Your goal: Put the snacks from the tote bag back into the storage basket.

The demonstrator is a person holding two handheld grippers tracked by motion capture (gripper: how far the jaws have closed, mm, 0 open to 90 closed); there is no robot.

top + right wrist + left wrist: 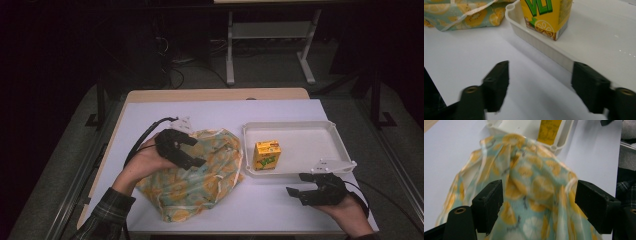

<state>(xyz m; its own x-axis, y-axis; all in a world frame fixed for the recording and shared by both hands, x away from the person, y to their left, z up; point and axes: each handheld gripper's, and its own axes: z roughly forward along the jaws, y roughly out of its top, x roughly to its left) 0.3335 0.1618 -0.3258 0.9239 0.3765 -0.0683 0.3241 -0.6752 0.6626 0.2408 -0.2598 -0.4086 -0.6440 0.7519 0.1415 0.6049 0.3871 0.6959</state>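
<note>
Two tongs, both apart.
Left tongs straddle the bag; right tongs, empty, face the carton.

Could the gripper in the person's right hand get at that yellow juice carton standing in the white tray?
Probably yes: the right gripper is open, and only bare table and the white tray's low rim lie before the yellow juice carton.

Dim room; grey floor; white table frame behind; black cables on floor; wooden tabletop edge.
</note>
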